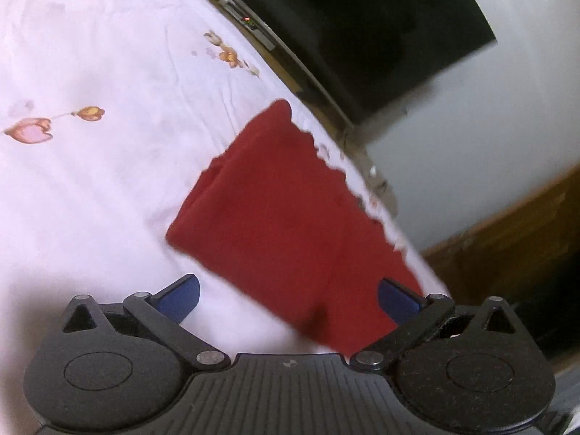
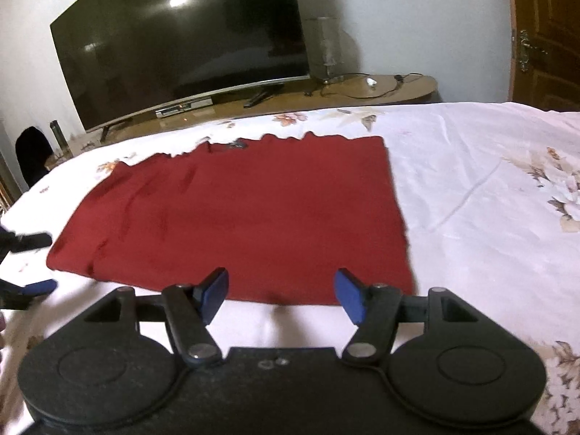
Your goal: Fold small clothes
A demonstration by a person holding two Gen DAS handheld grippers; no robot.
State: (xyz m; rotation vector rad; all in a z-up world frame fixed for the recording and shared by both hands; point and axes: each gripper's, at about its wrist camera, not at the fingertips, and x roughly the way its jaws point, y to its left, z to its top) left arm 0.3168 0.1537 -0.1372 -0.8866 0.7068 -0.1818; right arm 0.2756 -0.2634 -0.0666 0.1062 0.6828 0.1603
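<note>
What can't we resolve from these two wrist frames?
- Red garment type and fold layers: motion blur in both views; in the left wrist view the left gripper body cuts off its near corner.
- Dark item at the bedsheet edge: cropped by the frame edge, right wrist view.
- Small objects on the TV stand: too small.
</note>
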